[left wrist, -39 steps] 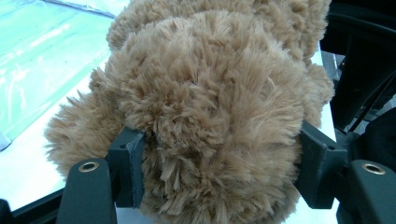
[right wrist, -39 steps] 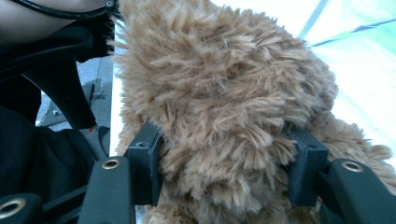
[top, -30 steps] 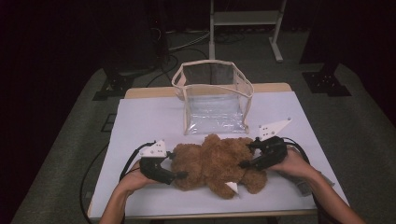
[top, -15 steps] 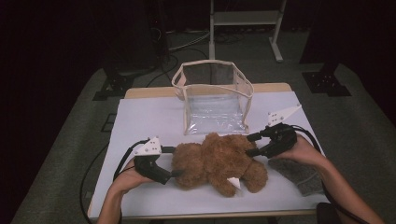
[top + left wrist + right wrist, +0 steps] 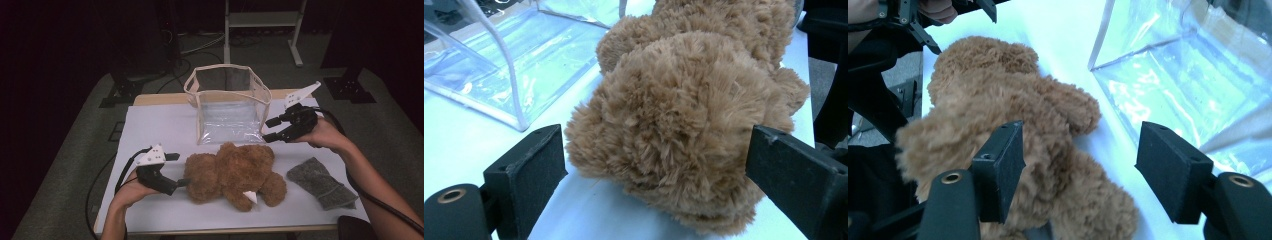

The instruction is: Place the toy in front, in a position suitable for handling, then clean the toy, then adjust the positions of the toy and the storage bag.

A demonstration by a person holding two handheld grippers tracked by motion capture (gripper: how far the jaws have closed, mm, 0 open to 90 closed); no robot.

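A brown teddy bear (image 5: 232, 172) lies on the white table (image 5: 160, 125), in front of a clear plastic bag (image 5: 227, 107) with white trim that stands open. My left gripper (image 5: 176, 170) sits low at the bear's left end. In the left gripper view its jaws have just been opening and stand wide on either side of the bear's head (image 5: 679, 130) without squeezing it. My right gripper (image 5: 272, 129) hovers open and empty beside the bag's right front corner, clear of the bear (image 5: 1013, 135), which lies below it.
A grey folded cloth (image 5: 320, 182) lies on the table to the right of the bear. Dark stands and cables sit on the floor beyond the table's far edge. A small white tag (image 5: 250, 196) sticks out under the bear.
The right gripper has left the bear's right side and risen toward the bag's right corner. The left gripper's jaws have spread wider around the bear's head. The bear stays on the table.
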